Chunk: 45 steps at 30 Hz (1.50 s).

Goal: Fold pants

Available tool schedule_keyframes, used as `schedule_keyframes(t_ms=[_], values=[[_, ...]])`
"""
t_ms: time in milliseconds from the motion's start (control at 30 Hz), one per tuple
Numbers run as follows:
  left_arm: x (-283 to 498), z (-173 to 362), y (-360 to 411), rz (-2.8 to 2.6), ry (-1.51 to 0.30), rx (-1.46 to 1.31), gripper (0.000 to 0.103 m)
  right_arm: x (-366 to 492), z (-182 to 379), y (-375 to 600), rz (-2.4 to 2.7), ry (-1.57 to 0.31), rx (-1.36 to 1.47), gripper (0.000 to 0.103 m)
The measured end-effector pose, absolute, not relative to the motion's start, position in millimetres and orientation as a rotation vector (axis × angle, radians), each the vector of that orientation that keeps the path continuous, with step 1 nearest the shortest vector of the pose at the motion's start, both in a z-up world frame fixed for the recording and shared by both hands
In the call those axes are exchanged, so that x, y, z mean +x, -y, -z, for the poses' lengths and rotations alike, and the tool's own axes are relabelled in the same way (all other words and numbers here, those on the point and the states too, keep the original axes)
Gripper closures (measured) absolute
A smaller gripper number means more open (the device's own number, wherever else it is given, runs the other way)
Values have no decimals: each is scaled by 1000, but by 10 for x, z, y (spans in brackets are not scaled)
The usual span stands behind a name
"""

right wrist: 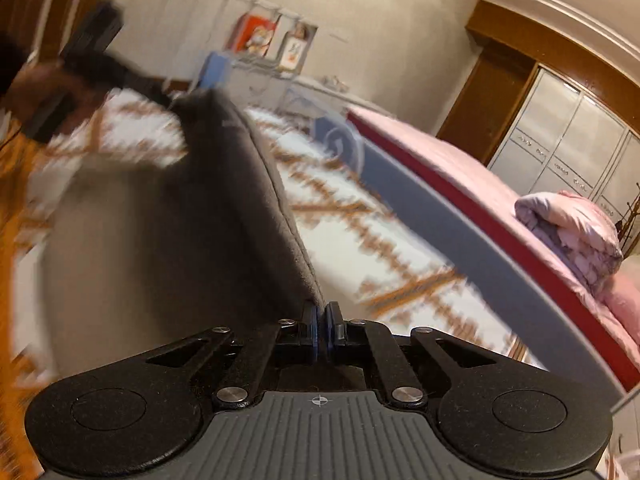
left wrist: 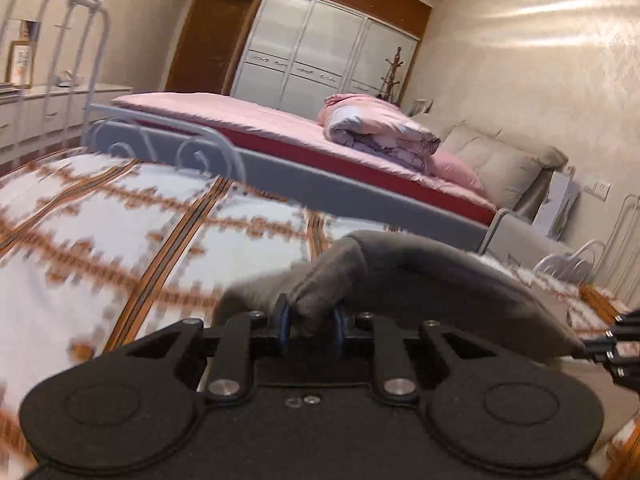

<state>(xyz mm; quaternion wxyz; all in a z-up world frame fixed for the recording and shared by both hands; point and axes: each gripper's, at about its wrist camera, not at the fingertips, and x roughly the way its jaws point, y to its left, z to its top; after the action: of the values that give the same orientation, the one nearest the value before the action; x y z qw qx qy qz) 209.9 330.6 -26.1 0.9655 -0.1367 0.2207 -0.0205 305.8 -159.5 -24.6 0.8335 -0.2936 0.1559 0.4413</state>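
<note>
The grey pants point(left wrist: 420, 280) hang lifted over a white bedspread with orange patterns point(left wrist: 120, 220). My left gripper point(left wrist: 313, 322) is shut on a bunched corner of the grey cloth, squeezed between its blue pads. From there the fabric stretches right to my right gripper point(left wrist: 616, 344) at the frame's edge. In the right wrist view, my right gripper point(right wrist: 322, 320) is shut on a thin edge of the pants point(right wrist: 224, 208). That taut edge runs up and away to the left gripper point(right wrist: 170, 100), blurred and held by a hand at the upper left.
A second bed with a pink sheet point(left wrist: 260, 120) and a rolled quilt point(left wrist: 380, 132) stands just beyond the scrolled metal footboard point(left wrist: 168, 148). A white wardrobe point(left wrist: 312, 52) fills the far wall. White drawers point(left wrist: 60, 108) line the left wall.
</note>
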Motion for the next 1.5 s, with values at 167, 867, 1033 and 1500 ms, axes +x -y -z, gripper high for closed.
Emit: schedule_keyframes(t_ms=[167, 867, 1033, 1500], values=[[1641, 572, -3312, -90, -588, -362, 92, 2291, 737, 1817, -868, -297, -697, 98], [1940, 638, -3375, -100, -631, -671, 69, 3529, 781, 2383, -462, -782, 376, 28], [2001, 629, -3332, -112, -636, -615, 79, 3815, 952, 2649, -395, -837, 554, 81], [1763, 516, -3320, -166, -619, -629, 76, 3369, 720, 2754, -418, -770, 434, 66]])
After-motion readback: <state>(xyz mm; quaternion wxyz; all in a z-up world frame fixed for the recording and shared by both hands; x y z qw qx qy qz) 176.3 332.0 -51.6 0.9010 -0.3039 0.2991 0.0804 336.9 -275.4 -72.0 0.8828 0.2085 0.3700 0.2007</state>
